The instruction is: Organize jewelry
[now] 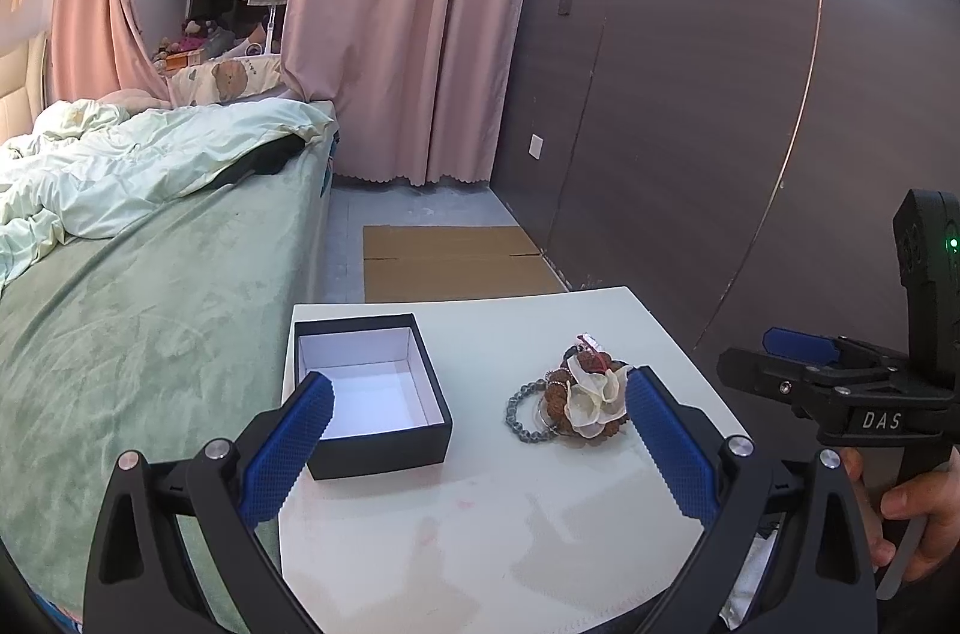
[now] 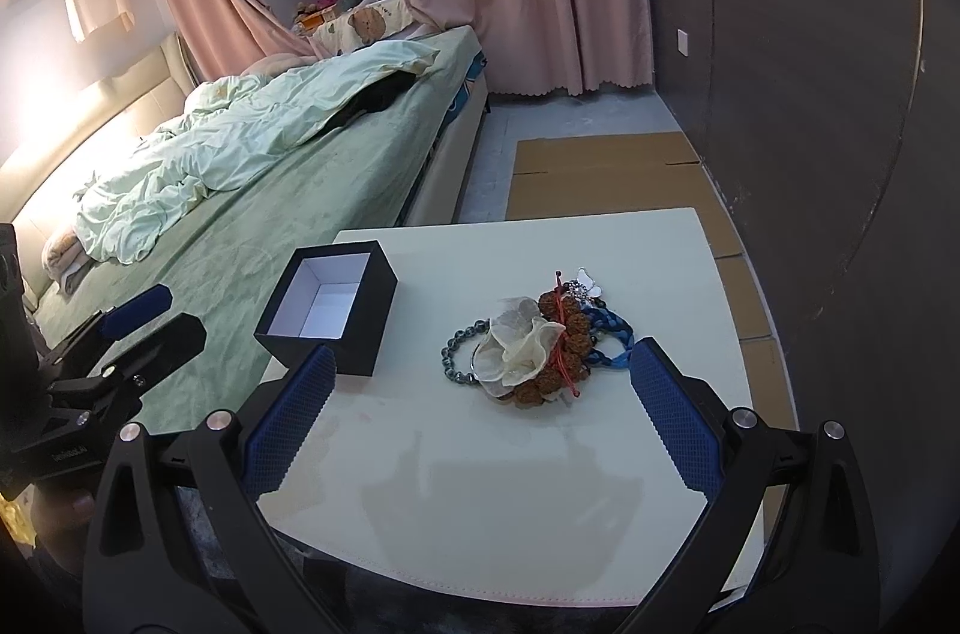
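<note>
A: Blue-padded fingers of the left gripper [image 1: 480,397] are spread wide, nothing held; the same is noted for the right gripper [image 2: 483,364].

B: Counted?

A: One black box [image 1: 372,394], lidless, white inside. One heap of jewelry [image 2: 534,343] beside it on the white table [image 2: 480,502]: bead bracelets, blue braid, pale flower piece. A bed [image 1: 150,322] lies alongside.

Both the left gripper [image 1: 480,394] and the right gripper [image 2: 480,364] hover level, jaws spread wide.
</note>
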The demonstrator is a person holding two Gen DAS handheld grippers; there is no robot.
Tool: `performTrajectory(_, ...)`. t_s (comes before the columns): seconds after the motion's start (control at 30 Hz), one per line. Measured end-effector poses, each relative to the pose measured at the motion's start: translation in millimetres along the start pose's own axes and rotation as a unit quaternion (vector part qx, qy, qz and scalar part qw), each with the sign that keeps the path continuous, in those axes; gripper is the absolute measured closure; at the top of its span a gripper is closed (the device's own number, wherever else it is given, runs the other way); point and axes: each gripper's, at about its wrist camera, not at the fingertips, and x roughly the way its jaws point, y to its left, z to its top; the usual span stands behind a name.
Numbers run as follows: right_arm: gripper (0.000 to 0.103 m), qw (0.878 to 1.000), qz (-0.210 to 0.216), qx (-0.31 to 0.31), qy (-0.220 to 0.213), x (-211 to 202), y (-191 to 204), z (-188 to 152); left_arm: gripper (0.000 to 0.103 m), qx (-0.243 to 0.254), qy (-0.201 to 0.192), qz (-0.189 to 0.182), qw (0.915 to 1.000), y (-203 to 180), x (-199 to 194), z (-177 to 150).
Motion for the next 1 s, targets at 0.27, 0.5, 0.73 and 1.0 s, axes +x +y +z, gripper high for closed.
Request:
performTrajectory(0.27, 0.005, 1.0, 0.001, 0.006, 0.0, 1.2, -4.3, 0.7, 0.008, -0.007, -0.001, 0.005, 1.0, 1.4, 2.4, 2.4)
performTrajectory(0.5, 0.005, 1.0, -0.003, 0.006, 0.001, 0.1, -5.2, 1.1, 0.008, -0.008, 0.0, 0.004, 1.0, 0.9, 2.9, 2.9)
performTrajectory(0.73, 0.005, 1.0, -0.005, 0.009, 0.001, -0.4, -6.0, 0.9, 0.008, -0.007, -0.001, 0.005, 1.0, 1.2, 2.6, 2.9)
performTrajectory(1.0, 0.005, 1.0, 0.007, 0.021, 0.003, -1.6, -10.4, 0.2, 0.008, -0.013, -0.002, 0.005, 0.9999, 4.6, 4.8, 3.3)
